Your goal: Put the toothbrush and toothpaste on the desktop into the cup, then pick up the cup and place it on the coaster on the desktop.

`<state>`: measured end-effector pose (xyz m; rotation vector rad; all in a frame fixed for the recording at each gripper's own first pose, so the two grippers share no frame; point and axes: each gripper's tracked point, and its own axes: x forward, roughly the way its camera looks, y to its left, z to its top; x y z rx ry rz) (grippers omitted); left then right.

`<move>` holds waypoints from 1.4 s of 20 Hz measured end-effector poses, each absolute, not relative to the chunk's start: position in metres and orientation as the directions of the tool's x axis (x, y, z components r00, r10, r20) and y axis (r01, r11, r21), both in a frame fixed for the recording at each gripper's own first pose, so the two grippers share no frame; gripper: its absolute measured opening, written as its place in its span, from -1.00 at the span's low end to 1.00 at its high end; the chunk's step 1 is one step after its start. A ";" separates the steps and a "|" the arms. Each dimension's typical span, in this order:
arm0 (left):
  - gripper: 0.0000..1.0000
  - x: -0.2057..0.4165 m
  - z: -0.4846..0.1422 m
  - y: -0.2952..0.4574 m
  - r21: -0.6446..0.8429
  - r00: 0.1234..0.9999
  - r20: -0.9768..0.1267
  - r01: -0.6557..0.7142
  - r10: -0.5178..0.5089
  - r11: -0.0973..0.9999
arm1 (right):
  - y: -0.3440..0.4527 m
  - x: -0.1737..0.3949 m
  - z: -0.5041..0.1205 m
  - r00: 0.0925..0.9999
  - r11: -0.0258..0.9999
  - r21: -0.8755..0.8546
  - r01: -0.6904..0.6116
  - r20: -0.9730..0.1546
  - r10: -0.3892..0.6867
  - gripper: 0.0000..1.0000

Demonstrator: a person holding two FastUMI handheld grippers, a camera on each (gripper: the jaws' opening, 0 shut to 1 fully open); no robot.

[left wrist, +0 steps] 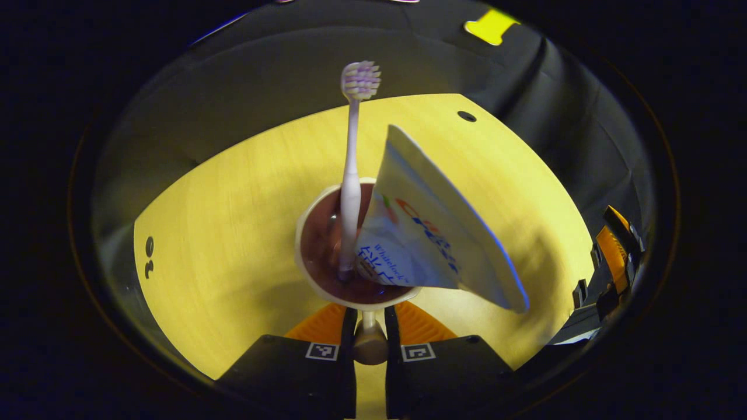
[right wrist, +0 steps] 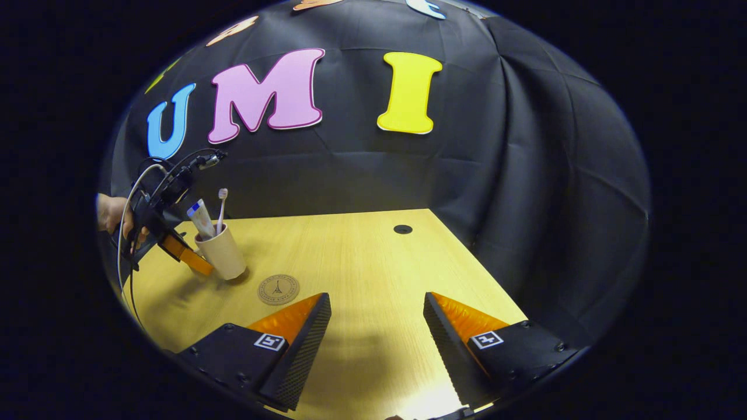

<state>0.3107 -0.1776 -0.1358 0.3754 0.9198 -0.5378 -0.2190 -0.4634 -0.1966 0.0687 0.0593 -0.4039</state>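
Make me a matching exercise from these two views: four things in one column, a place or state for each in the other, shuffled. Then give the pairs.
Things:
1. pale pink toothbrush with white bristles
2. round brown cork coaster
3. left tool
4. right tool

Places or states:
A. fingers wide apart, holding nothing
B. lies bare on the yellow wooden desktop
C. stands head up inside the beige cup, beside the white toothpaste tube
D. closed on the cup's handle

Pairs: 1-C, 2-B, 3-D, 4-A

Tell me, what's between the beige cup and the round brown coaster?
Nothing: in the right gripper view, bare yellow wooden desktop separates the beige cup from the round brown coaster.
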 end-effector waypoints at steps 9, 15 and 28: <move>-0.61 0.301 -0.146 -0.237 0.066 0.443 -0.841 0.655 -0.312 0.752 | -0.487 -0.256 -0.210 0.882 0.879 0.084 0.470 -0.083 -0.464 0.96; -0.51 0.299 -0.160 -0.261 0.085 0.426 -0.855 0.679 -0.297 0.729 | -0.491 -0.270 -0.218 0.872 0.867 0.100 0.489 -0.090 -0.481 0.96; -0.22 0.292 -0.162 -0.270 0.119 0.452 -0.849 0.668 -0.274 0.734 | -0.482 -0.284 -0.231 0.888 0.882 0.114 0.458 -0.102 -0.448 0.96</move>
